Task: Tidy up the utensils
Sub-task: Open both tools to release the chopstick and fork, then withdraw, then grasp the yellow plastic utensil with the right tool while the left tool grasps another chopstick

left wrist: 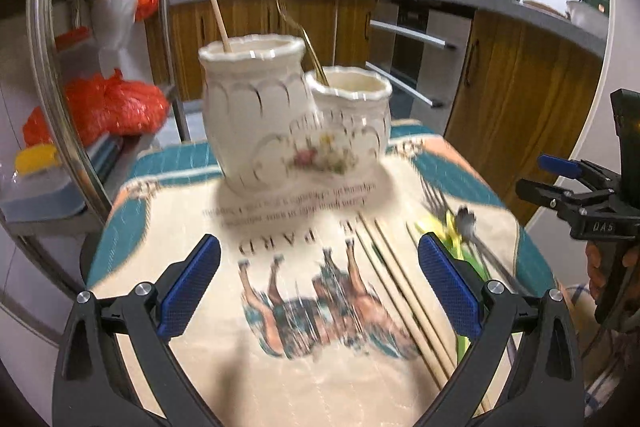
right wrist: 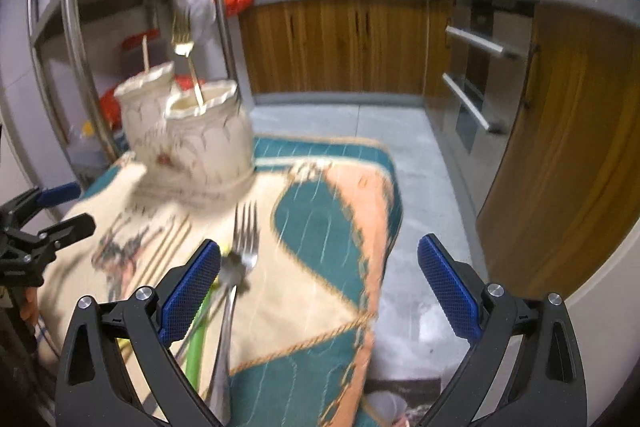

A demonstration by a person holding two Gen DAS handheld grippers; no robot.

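In the left wrist view, the left gripper [left wrist: 319,285] has its jaws spread wide with nothing between them, hovering above the printed cloth [left wrist: 224,227] that covers the table. Straight ahead stands the double ceramic holder [left wrist: 288,115], with a wooden stick [left wrist: 220,23] in its taller pot and a gold fork [left wrist: 298,31] in the shorter one. The loose things lie to the right of these jaws: a row of chopsticks [left wrist: 396,287] runs lengthwise from near the holder back toward the camera, passing just inside the right-hand finger, and farther right a steel fork [left wrist: 434,195] and a spoon [left wrist: 466,223] lie beside a green-and-yellow handle [left wrist: 460,243]. The right gripper [left wrist: 560,183] shows at the right edge, close to that pile, so I judge it the nearer one for the cutlery. In the right wrist view, the right gripper [right wrist: 319,285] is also wide open and empty. The steel fork [right wrist: 245,231] lies just by its left-hand finger, tines pointing away toward the holder [right wrist: 192,131], its long axis running back under the gripper body; the spoon [right wrist: 232,267] and green handle [right wrist: 196,343] lie against it, almost parallel. The fork sits left of the gap's centre, so a grasp likely needs a small shift leftward. The left gripper [right wrist: 52,211] shows at the left edge, its jaws apart.
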